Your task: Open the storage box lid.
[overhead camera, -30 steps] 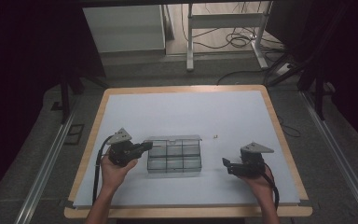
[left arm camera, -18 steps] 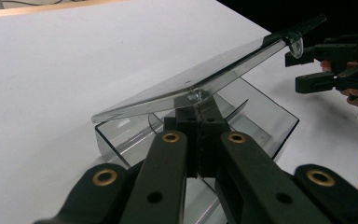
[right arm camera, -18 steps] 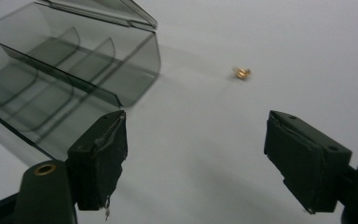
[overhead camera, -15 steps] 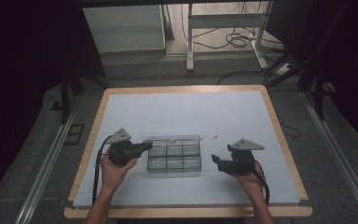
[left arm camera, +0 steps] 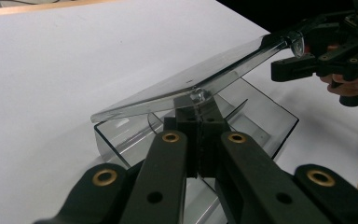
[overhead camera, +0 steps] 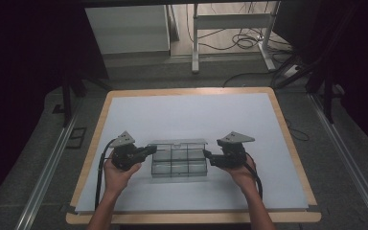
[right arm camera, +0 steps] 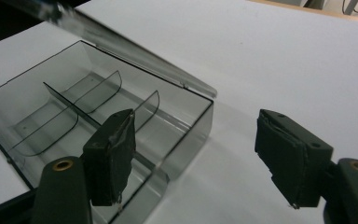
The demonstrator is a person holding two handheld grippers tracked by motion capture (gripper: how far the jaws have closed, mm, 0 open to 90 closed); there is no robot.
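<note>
A clear plastic box (overhead camera: 179, 163) with several compartments sits on the white mat, its lid (overhead camera: 177, 142) lifted. My left gripper (overhead camera: 151, 149) is at the box's left end. In the left gripper view it (left arm camera: 198, 112) is shut on the near corner of the tilted lid (left arm camera: 168, 91), above the box (left arm camera: 256, 116). My right gripper (overhead camera: 205, 155) is at the box's right end and stands open. Its jaws have just been closing. In the right gripper view the box's (right arm camera: 74, 107) corner lies between the pads (right arm camera: 291, 158) without touching them, with the lid (right arm camera: 135, 51) higher up.
The white mat (overhead camera: 191, 115) covers a table with a wooden rim (overhead camera: 287, 129). Bare mat lies behind and beside the box. A cable trails from each gripper toward the front edge. Desk legs and cables stand on the floor beyond the table.
My right gripper has moved left, up to the box's right end, and its jaws have narrowed. The left gripper and the lid have stayed put.
</note>
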